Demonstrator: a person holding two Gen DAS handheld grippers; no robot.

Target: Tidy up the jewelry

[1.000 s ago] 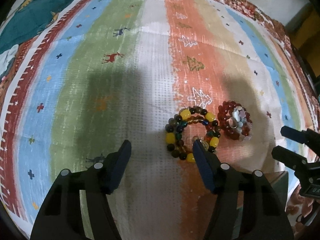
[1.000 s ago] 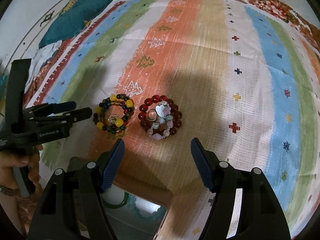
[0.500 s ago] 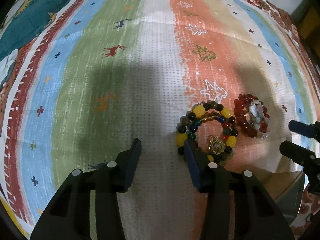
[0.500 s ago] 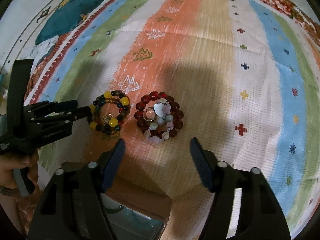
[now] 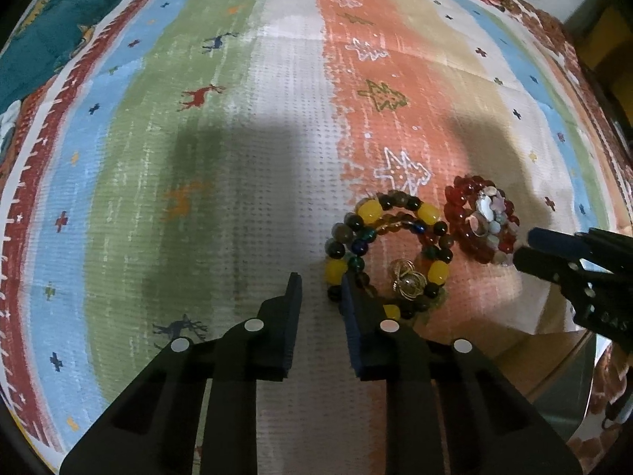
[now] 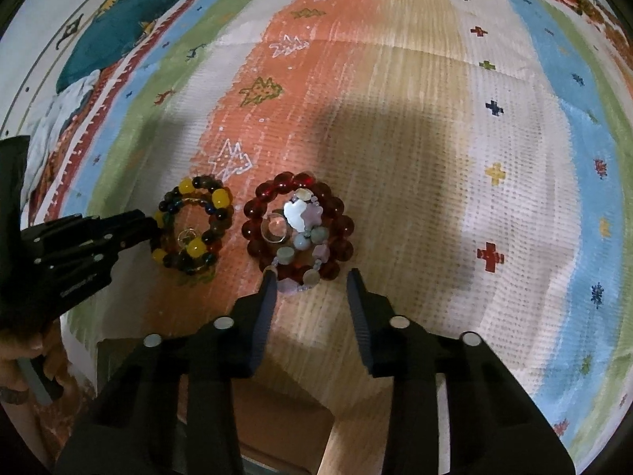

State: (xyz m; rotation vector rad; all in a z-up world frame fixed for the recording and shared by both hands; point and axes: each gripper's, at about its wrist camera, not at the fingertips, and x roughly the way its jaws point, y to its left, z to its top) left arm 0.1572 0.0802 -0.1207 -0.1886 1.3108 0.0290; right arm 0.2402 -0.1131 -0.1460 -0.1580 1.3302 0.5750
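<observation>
Your two bead piles lie side by side, just apart, on the orange stripe of the patterned cloth (image 5: 277, 166). The yellow-and-dark bracelet pile (image 5: 389, 253) sits at the right jaw of your left gripper (image 5: 319, 291): that jaw's tip overlaps the pile's near-left beads, while the gap between the jaws shows only cloth. Those jaws have just been closing and stand narrow, on nothing. The red bead pile (image 6: 298, 229), with pale stones and a ring on top, lies just beyond your right gripper (image 6: 310, 281); its near edge reaches between the jaw tips, the left tip at the pale beads. Those jaws have also been closing, moderately apart, not yet pressing. Open cloth spreads far, left and right of both piles. Near you a wooden box edge (image 6: 277, 415) shows below the cloth. A teal cloth (image 6: 118, 19) lies at the far left.
</observation>
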